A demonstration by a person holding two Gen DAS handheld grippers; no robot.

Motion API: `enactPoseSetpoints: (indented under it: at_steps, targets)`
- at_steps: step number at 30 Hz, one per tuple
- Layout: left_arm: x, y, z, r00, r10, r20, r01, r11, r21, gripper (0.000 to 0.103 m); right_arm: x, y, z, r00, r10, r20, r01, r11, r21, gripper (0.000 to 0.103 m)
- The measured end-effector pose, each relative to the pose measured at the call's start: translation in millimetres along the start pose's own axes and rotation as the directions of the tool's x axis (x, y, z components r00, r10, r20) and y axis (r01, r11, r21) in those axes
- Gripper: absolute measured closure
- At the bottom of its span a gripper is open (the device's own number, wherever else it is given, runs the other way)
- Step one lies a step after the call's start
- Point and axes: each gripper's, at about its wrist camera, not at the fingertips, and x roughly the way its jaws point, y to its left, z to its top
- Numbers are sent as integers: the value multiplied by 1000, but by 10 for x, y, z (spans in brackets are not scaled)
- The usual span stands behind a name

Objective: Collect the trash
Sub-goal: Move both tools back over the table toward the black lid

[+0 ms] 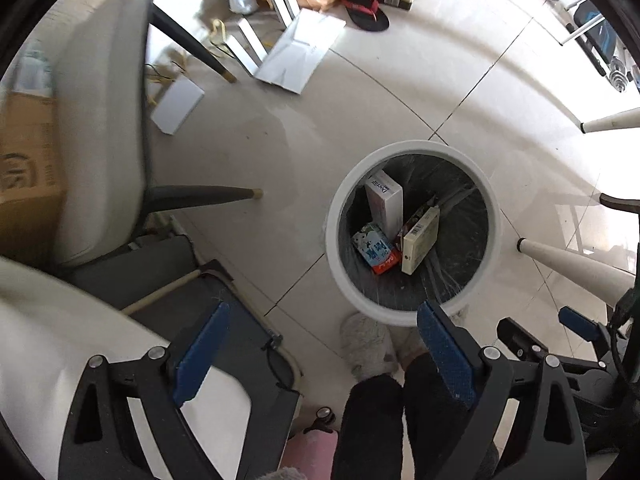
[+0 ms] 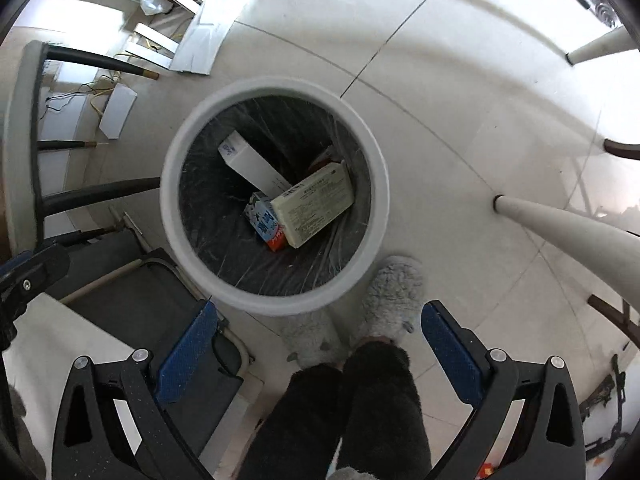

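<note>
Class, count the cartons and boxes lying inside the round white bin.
3 clearly visible in the bin: a white box against the far-left wall, a cream box right of centre, a blue-and-white carton beneath them. Something reddish behind the cream box may be a fourth.

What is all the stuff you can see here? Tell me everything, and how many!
Trash bin: one, white rim, black liner, on the floor by the feet.
White box: one, leaning inside the bin.
Cream box: one, tilted inside the bin, over the carton.
Blue and white carton: one, red end, at the bin bottom.
Chair: one, grey with dark legs, left of the bin.
Flat white boxes: several, on the far floor.
Sandal: one, black and red, far floor.
Fluffy slippers: two, grey, next to the bin.
Left gripper: one, black with blue pads, open, empty.
Right gripper: one, same colours, open, empty.
</note>
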Motion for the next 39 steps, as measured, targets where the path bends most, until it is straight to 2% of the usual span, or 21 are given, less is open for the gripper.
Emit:
enactPoseSetpoints:
  at_steps: [4, 13, 17, 21, 25, 29, 31, 32, 36, 39]
  targets:
    - [-406, 73, -217, 1000, 25, 14, -24, 1000, -13, 7, -451, 85, -184, 1000, -10, 24, 10, 1000, -5, 0]
    - [-1324, 161, -693, 998, 24, 56, -24, 1000, -3, 7, -1558, 194, -738, 997, 21, 75, -21, 1000, 5, 0]
    - [-1845, 167, -871, 994, 42, 105, -42, 999, 4, 7, -2088, 246, -979, 994, 48, 99, -49, 999, 4, 0]
    - [-2470, 105, -1000, 972, 79, 219, -89, 995, 33, 8, -2753, 293, -1186, 984, 95, 154, -97, 995, 1, 0]
    - [-3109, -80, -963, 938, 67, 341, -91, 994, 53, 7, -3443, 201, -1321, 962, 131, 240, -140, 990, 21, 0]
    - [-3566, -431, -775, 906, 1, 423, -47, 994, 97, 7, -4126, -172, -1339, 929, 131, 346, -173, 981, 94, 0]
    - [-3734, -637, -691, 897, -24, 442, -39, 990, 133, 0, -4420, -479, -1297, 914, 110, 390, -183, 971, 155, 0]
    - [-3803, -827, -620, 895, -31, 446, -46, 986, 161, 0, -4520, -638, -1271, 909, 97, 405, -185, 965, 186, 0]
    - [-3958, -1470, -385, 898, -54, 437, -66, 965, 255, 0, -4768, -1432, -1114, 902, 38, 429, -193, 926, 325, 0]
    - [-3906, -2034, -163, 922, -73, 380, -56, 946, 319, 0, -4819, -2029, -977, 906, 3, 424, -193, 894, 405, 0]
